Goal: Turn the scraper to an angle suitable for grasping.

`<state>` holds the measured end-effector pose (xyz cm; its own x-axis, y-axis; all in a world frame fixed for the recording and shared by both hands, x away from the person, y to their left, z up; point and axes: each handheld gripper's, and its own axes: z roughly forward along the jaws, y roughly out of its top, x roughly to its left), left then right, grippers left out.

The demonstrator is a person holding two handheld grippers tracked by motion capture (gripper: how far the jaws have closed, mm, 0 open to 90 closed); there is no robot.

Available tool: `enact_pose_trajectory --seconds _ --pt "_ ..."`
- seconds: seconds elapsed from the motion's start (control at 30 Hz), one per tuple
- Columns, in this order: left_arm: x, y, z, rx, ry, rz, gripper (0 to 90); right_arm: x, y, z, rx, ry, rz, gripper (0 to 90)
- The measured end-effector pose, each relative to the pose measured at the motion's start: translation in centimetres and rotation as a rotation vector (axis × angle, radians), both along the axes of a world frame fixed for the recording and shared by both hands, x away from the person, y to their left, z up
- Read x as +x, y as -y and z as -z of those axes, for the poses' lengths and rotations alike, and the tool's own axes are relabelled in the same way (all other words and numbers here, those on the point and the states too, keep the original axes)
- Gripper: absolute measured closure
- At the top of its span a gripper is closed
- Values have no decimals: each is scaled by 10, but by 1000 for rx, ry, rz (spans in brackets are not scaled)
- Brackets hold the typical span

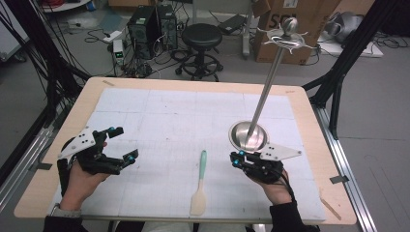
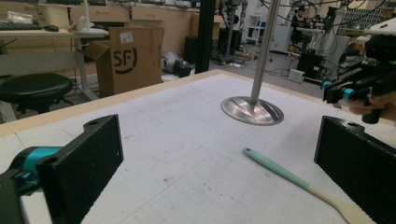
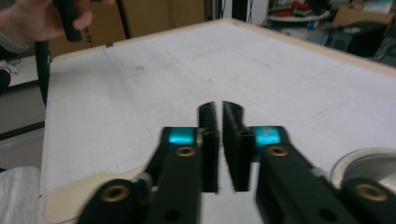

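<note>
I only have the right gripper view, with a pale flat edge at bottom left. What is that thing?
Observer: It is the blade of a spatula. Its teal handle points toward the far side.
Operator: And the shiny curve at my right edge?
Observer: That is the round base of a metal stand. A tall pole rises from it, with a ball on top.
Operator: What about the other side?
Observer: The left gripper sits left of the spatula with its jaws wide apart, gripping nothing.

Wood table (image 1: 58, 145): white grid mat (image 1: 159, 121), spatula (image 1: 199, 186), steel stand (image 1: 248, 135).
</note>
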<state>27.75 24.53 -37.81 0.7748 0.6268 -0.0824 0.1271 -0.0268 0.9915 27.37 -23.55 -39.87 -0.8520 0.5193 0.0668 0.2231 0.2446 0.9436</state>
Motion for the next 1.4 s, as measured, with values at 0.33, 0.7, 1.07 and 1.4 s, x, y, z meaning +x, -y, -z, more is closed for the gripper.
enact_pose_trajectory --seconds 0.33,0.7,1.07,1.4 --pt "2 -1 5 8 -13 -13 17 10 -39 28 -113 -93 -72 900" --pt "-1 0 7 12 -16 -10 17 22 -69 50 -234 -224 -58 900" --pt "-7 -2 12 24 -33 -23 17 34 -79 52 -273 -256 13 900" --pt "-8 -4 13 31 -37 -35 17 37 -110 52 -290 -227 -40 900"
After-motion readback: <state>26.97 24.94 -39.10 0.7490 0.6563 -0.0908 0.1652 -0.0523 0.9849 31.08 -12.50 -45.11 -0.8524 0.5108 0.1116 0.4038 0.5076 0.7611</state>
